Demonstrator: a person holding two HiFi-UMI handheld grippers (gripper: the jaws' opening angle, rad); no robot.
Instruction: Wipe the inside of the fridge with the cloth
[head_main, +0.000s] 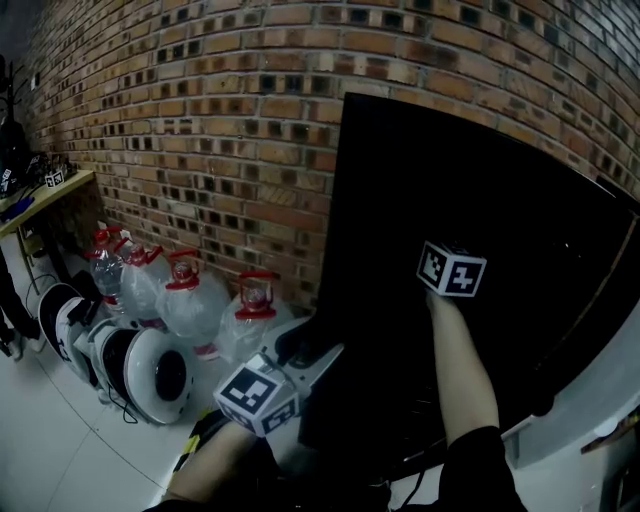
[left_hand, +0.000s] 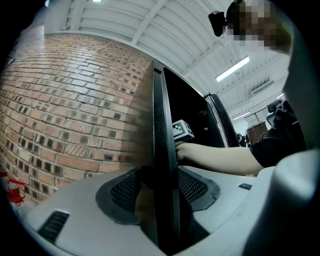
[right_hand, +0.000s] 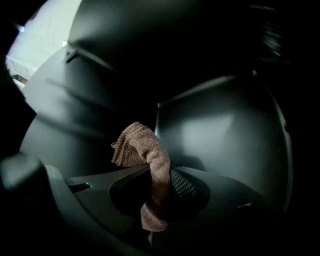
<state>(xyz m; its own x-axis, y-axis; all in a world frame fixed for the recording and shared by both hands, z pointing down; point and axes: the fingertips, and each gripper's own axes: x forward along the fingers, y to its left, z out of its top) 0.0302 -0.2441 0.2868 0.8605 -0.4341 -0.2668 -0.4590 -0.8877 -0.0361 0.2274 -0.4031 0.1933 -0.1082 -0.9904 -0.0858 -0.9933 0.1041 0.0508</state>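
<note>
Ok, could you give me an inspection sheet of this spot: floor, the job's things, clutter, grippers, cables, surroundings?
Surface: pale tiled floor.
Job's things: black fridge door, open; brownish cloth held up inside the dark fridge interior.
Clutter: clear water jugs with red caps and white rounded shells, standing on the floor along the wall.
Grippers: left gripper shut on the fridge door's edge; right gripper shut on the cloth.
Cables: nothing seen.
Surroundings: brick wall; strip light overhead.
</note>
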